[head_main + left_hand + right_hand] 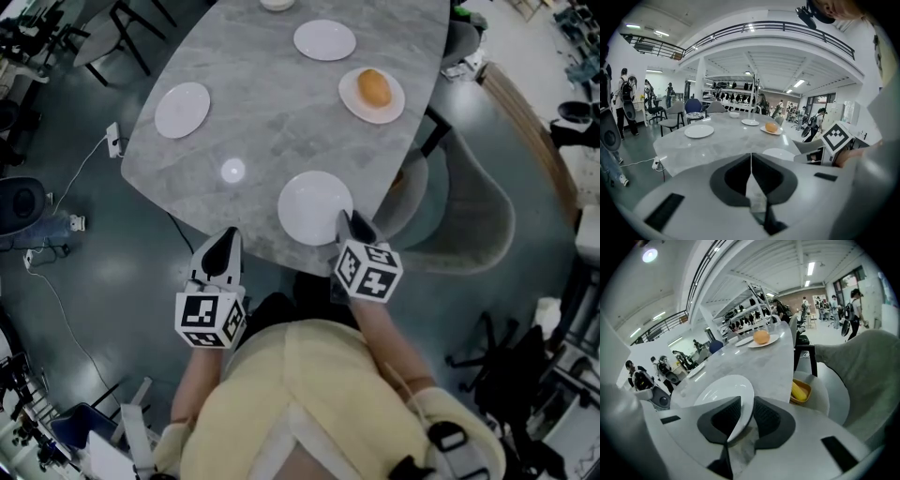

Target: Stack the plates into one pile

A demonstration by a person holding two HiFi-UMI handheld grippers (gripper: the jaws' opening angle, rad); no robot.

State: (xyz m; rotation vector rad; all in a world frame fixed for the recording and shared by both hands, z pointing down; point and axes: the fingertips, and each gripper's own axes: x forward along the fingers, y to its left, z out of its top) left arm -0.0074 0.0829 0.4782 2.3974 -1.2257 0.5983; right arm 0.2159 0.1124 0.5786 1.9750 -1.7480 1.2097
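Note:
Several white plates lie on the grey marble table [272, 131]. The nearest plate [314, 206] rests at the front edge. My right gripper [349, 227] has its jaws around that plate's near rim; in the right gripper view the plate [723, 392] runs between the pads [765, 414], which close against it on both sides. Another empty plate [182, 110] sits at the left, one more [324, 39] at the back, and a fourth [394, 105] carries an orange bun [375, 87]. My left gripper [225, 242] hangs below the table's front edge, shut and empty [751, 157].
A grey chair [469, 220] stands at the table's right, and a yellow dish with corn [799, 391] lies on a seat there. A small bowl [277, 4] sits at the far edge. A power strip and cable [114, 141] lie on the floor at the left.

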